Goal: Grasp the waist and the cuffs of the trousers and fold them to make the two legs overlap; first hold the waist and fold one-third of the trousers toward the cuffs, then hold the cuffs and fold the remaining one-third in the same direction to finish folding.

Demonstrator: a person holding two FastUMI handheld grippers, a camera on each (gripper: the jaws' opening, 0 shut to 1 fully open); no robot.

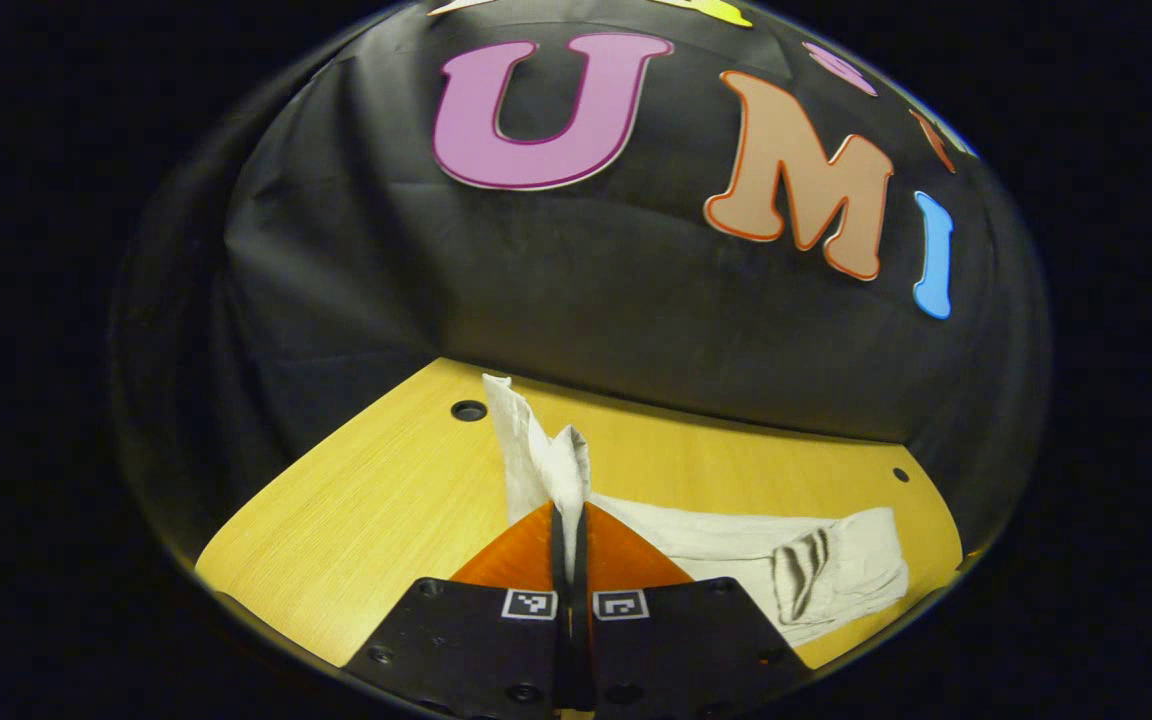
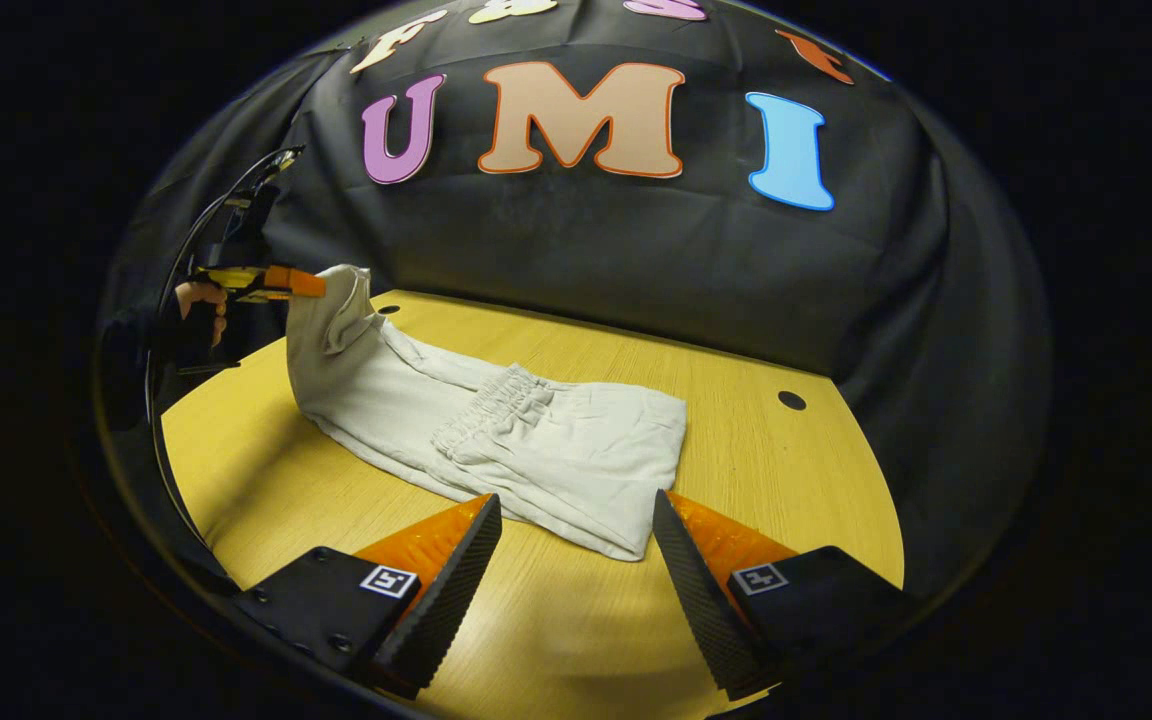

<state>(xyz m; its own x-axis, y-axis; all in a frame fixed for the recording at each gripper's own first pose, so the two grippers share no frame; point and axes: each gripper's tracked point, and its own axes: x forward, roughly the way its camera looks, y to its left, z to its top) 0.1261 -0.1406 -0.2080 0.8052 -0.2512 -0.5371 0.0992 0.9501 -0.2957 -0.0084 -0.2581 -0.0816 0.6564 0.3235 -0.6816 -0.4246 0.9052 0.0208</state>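
Observation:
The pale trousers [image 2: 536, 450] lie on the wooden table [image 2: 786, 480], legs overlapped, with the elastic waist part folded over onto them. In the right gripper view the cuff end [image 2: 331, 300] is lifted off the table at the far left, pinched by my left gripper [image 2: 271, 283], which a hand [image 2: 198, 300] holds. My right gripper [image 2: 574, 498] stands open just in front of the folded edge, touching nothing. In the left gripper view my left gripper [image 1: 569, 512] is shut on the raised cuffs [image 1: 551, 460], and the trousers [image 1: 786, 560] trail off to the right.
The booth's black cloth wall closes in the table's far side. Small round holes [image 1: 468, 410] [image 2: 791, 400] sit near the table's back corners. Bare tabletop [image 1: 376, 500] lies left of the cuffs, and more bare tabletop [image 2: 556, 630] lies beneath my right gripper.

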